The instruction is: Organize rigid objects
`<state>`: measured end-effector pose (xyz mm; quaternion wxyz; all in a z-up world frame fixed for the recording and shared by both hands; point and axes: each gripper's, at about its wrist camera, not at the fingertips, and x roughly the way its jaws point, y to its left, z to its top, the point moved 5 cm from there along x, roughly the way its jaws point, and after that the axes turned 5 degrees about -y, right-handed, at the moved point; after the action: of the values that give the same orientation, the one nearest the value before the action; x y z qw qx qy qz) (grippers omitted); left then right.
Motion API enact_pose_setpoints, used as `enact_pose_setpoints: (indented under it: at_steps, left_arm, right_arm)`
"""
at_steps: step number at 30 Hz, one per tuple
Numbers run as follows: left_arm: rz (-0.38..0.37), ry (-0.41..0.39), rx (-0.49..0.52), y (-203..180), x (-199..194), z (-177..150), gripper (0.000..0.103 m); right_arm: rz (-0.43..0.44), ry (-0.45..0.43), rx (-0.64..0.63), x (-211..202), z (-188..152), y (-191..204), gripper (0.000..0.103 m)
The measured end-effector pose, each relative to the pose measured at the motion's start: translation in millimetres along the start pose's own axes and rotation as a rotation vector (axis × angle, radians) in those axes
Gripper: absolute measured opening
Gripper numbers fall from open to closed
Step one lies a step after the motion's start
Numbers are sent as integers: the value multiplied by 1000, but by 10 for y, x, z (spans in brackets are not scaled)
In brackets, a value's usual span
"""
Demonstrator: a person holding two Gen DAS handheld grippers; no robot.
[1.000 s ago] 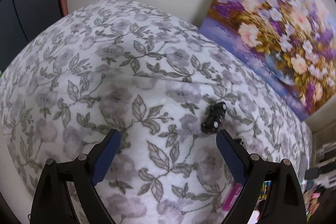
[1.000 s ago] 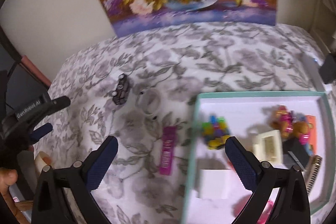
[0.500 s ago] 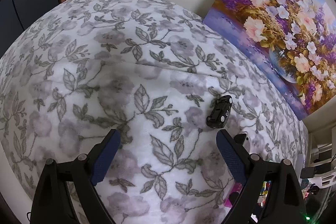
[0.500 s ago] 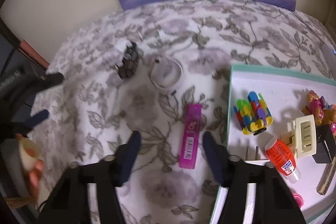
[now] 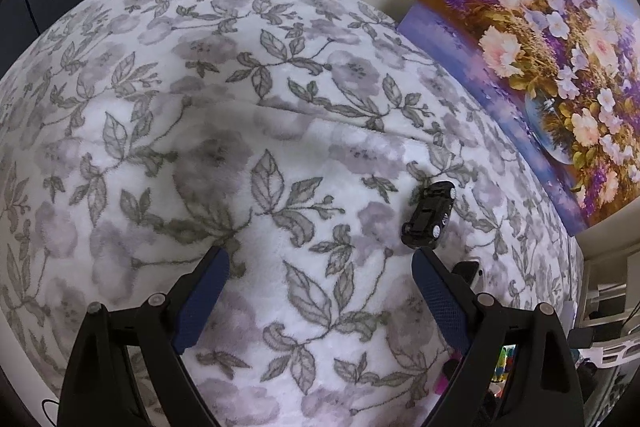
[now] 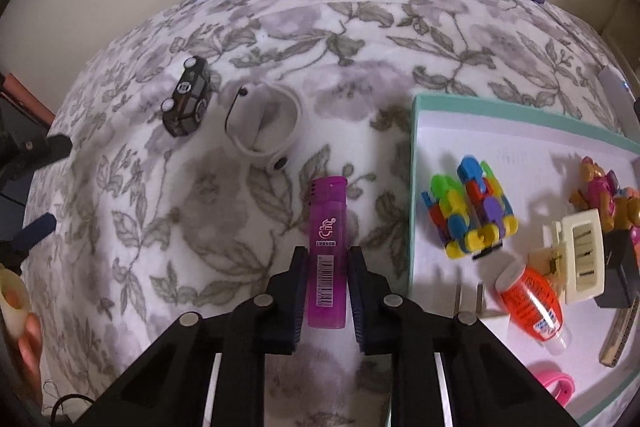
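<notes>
The right gripper (image 6: 327,259) is down on the floral blanket (image 6: 360,39) with its two blue-padded fingers set on either side of the purple lighter (image 6: 327,247), which lies flat and points straight away from the camera. The pads sit close against the lighter's lower half, at the barcode; whether they are pressing it or just beside it cannot be told, since a thin gap may remain on each side. The lighter's cap end reaches past the fingertips toward a white wristband (image 6: 262,125) lying in a loop on the blanket. Just to the left of the band is a black toy car (image 6: 187,101), apart from it. To the right of the lighter, near but not touching, is the teal-rimmed tray (image 6: 413,195), which holds a multicoloured block toy (image 6: 468,213), an orange bottle (image 6: 530,301), a cream hair clip (image 6: 582,257) and a small toy bear (image 6: 604,193). The left gripper (image 5: 320,259) hangs over bare blanket with its fingers wide apart and nothing between them; the black toy car (image 5: 430,214) lies just beyond its right fingertip. A flower painting (image 5: 540,47) leans against the wall behind the bed.
</notes>
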<state>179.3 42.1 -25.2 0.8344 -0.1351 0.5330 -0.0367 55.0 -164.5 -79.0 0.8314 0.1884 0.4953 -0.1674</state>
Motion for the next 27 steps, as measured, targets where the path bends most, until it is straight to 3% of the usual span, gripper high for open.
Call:
enact_pose_setpoints:
  at_steps: [17, 25, 27]
  left_arm:
    - [31, 25, 25, 6, 330, 58, 93]
    - [29, 19, 22, -9, 364, 73, 93]
    - [21, 16, 28, -51, 366, 75, 93]
  right_arm:
    - [49, -77, 163, 249, 586, -134, 21]
    - [99, -93, 224, 249, 638, -187, 22]
    - [112, -97, 231, 235, 644, -180, 28]
